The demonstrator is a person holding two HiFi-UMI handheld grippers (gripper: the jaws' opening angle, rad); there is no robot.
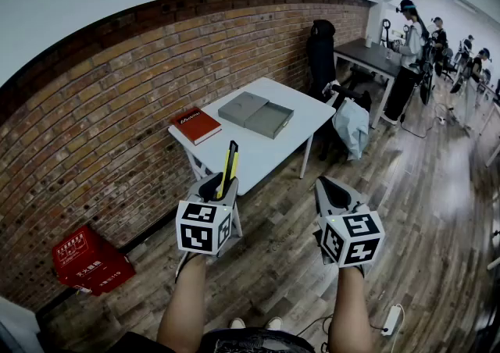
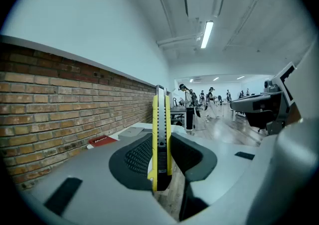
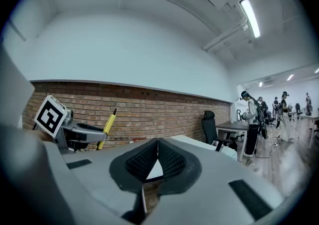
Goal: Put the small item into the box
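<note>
Brick wall (image 1: 117, 94) ahead; left gripper (image 1: 217, 187) grips upright utility knife (image 1: 230, 160), tip up; right gripper (image 1: 328, 186) clenched.

Bright, even light from ceiling tubes (image 2: 207, 34); faint shadow under the table (image 1: 262, 158); fisheye bends the brick wall (image 1: 117, 94); dark corners in both gripper views; near foreground slightly soft.

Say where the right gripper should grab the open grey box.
Grip the grey box by its nearest rim wall, from above. It lies flat and open on the table, so that thin upright wall is free: one jaw inside, one outside. The right gripper is shut; open it first.
</note>
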